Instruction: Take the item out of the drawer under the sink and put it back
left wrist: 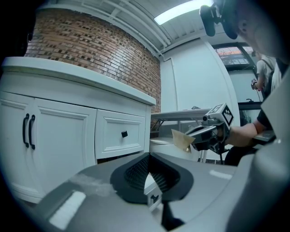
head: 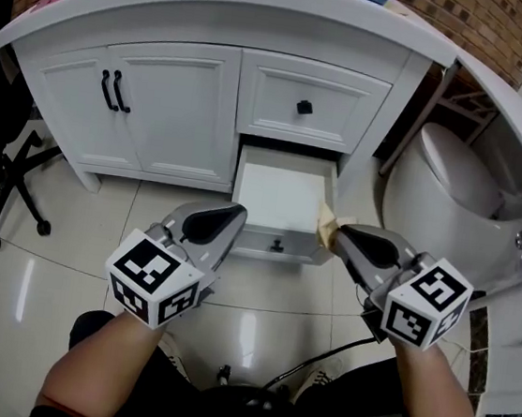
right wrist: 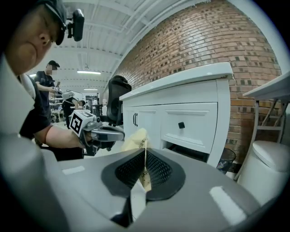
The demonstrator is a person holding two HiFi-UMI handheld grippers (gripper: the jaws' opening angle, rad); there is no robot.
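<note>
The lower drawer [head: 276, 243] of the white vanity [head: 180, 99] stands pulled open, and its white inside looks bare. A tan paper packet [head: 325, 222] hangs over the drawer's right front corner, with my right gripper [head: 338, 233] shut on it. The right gripper view shows the packet [right wrist: 136, 140] pinched upright between the pads. My left gripper [head: 235, 215] hovers shut and empty above the drawer's left front corner. The left gripper view shows the packet [left wrist: 182, 139] off to the right in the right gripper [left wrist: 204, 132].
A closed upper drawer [head: 303, 99] with a black knob sits above the open one. Cabinet doors with black handles [head: 115, 91] are to the left. A white toilet [head: 442, 192] stands close on the right, an office chair base [head: 14, 182] on the left. The floor is glossy tile.
</note>
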